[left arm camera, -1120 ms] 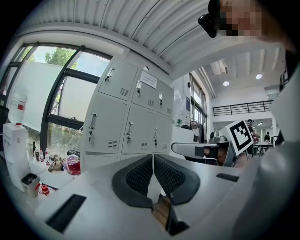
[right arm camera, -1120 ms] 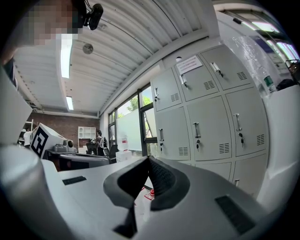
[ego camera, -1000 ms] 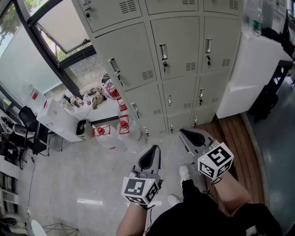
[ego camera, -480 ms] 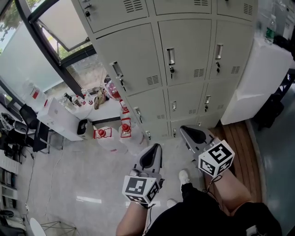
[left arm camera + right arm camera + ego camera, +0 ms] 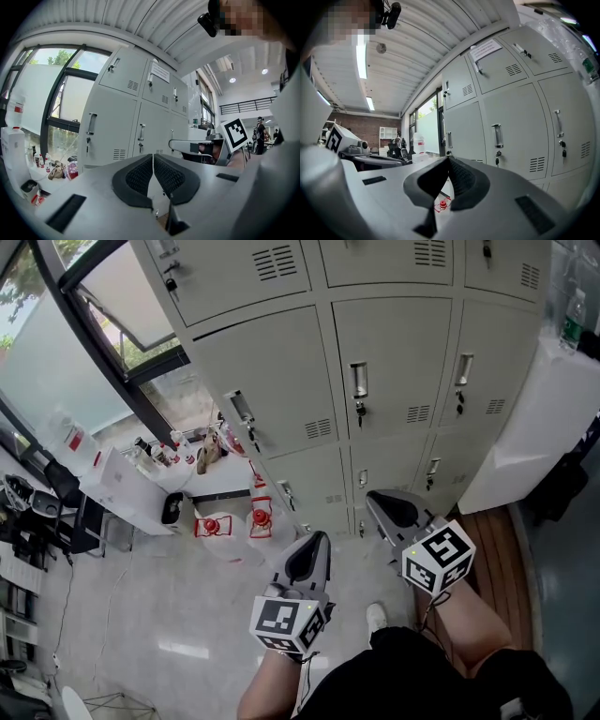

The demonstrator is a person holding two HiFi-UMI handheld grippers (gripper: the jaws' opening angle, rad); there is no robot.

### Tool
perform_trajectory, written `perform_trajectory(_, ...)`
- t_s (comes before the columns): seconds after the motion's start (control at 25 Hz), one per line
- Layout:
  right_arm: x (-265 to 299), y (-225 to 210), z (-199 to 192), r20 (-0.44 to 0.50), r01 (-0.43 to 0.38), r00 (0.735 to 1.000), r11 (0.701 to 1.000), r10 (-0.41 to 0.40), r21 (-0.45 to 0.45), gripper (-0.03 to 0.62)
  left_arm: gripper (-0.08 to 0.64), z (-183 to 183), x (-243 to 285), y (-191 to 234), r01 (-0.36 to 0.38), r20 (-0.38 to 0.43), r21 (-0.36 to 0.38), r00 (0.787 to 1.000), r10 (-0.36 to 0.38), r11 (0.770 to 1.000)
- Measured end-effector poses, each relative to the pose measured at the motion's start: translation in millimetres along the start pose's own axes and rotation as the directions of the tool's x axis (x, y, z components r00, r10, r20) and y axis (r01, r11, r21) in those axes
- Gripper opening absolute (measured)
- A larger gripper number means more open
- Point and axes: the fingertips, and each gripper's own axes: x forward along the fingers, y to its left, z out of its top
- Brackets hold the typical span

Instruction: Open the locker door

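**Lockers** (image 5: 281, 352): a grey steel bank of several rows, standing beside the dark-framed window (image 5: 56, 343). All doors in view are closed. The door (image 5: 394, 371) ahead of the tongs is in the middle column. Its handle (image 5: 359, 381) is vertical, and a key (image 5: 360, 412) hangs in the lock just below it.

**Left tongs** (image 5: 317, 538): pressed together with nothing between them, apart from the lockers.

**Right tongs** (image 5: 373, 497): pressed together and empty, touching nothing.

**Floor** (image 5: 141, 615): pale glossy tile. A strip of wooden planks (image 5: 487, 540) runs along the right side.

**Room:**
- A white desk (image 5: 122, 488) carrying small bottles stands below the window, left of the lockers.
- Red-and-white items (image 5: 234, 523) sit on the floor at the locker base.
- A white cabinet (image 5: 534, 418) stands just beside the lockers on the right.
- The ceiling (image 5: 417, 51) is ribbed metal with strip lights.
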Motion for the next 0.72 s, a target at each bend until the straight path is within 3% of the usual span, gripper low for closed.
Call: perform_trajectory(0.72,61,-100,25,0.033,-0.043,0.999,0.999,0.043,-0.006,0.054,0.021,32,98,11,-0.057,0.045,0.042,0.997,0.055,0.997)
